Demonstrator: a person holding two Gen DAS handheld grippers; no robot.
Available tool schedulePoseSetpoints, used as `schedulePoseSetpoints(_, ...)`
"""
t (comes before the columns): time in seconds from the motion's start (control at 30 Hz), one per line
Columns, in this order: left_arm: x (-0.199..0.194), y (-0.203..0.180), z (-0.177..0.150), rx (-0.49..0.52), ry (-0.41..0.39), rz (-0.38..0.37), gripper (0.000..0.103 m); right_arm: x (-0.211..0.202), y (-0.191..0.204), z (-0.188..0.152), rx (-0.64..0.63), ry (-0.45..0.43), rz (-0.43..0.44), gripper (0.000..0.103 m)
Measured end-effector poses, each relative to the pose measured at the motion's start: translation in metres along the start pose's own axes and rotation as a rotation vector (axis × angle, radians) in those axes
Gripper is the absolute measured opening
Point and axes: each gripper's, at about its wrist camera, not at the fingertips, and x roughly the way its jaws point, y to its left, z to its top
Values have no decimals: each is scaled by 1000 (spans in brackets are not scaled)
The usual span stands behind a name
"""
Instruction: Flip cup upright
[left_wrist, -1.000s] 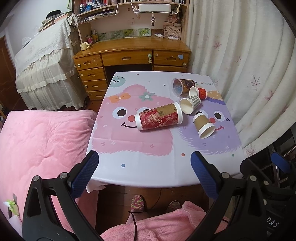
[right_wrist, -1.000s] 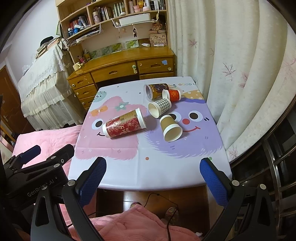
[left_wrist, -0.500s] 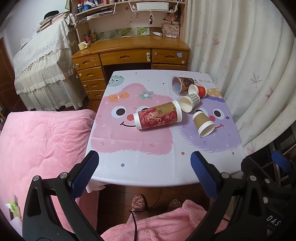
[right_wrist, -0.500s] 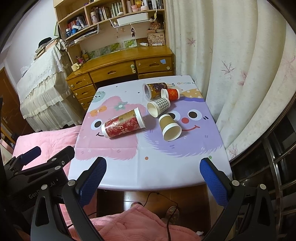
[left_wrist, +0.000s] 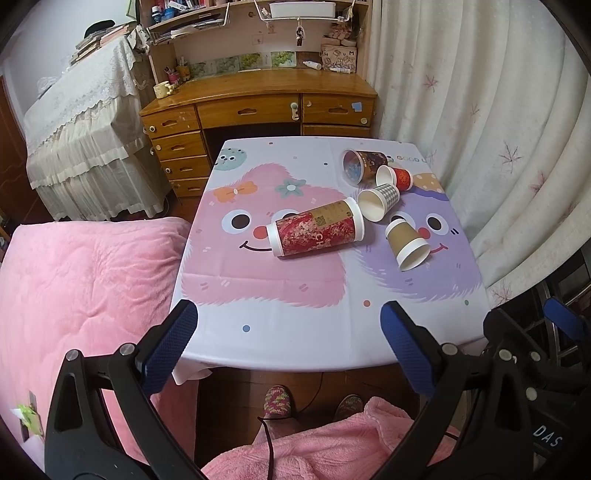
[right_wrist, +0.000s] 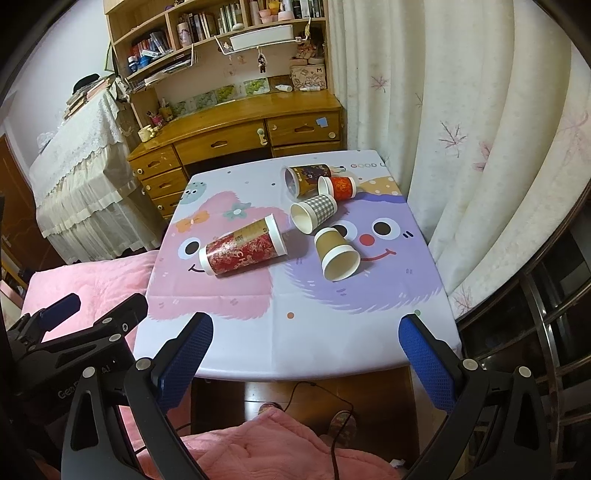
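Left gripper (left_wrist: 289, 320) and right gripper (right_wrist: 306, 332) — both spread wide — hover before table (left_wrist: 295, 332).

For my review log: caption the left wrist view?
Open left gripper hovers before cartoon-print table; five paper cups lie tipped, tall red one nearest.

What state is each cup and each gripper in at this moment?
Tall red cup: on its side, lid on.
Brown cup: on its side, mouth toward the camera.
Checked cup: on its side, mouth open to the left.
Small red cup: on its side.
Dark patterned cup: on its side, at the far end.
Left gripper: open, empty, short of the table.
Right gripper: open, empty.
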Motion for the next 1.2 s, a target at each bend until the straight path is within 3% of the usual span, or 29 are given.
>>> schedulePoseSetpoints(0.27,5,9,-7,35,16,-14,99,6,10,0,21,17,-19,102)
schedulePoseSetpoints(0.43,10,38,4,74,4,-24,99,14,31,5,52,15,-23,102)
schedulePoseSetpoints(0.77,23,85,25,192,22,-137,99,22,85,10,115,-55,-102,103)
schedulePoseSetpoints(1.03,61,64,30,431,37,-142,99,30,111,0,10,-109,-193,103)
schedulePoseSetpoints(1.2,98,30,41,623,44,-123,99,64,107,3,-96,-73,-197,103)
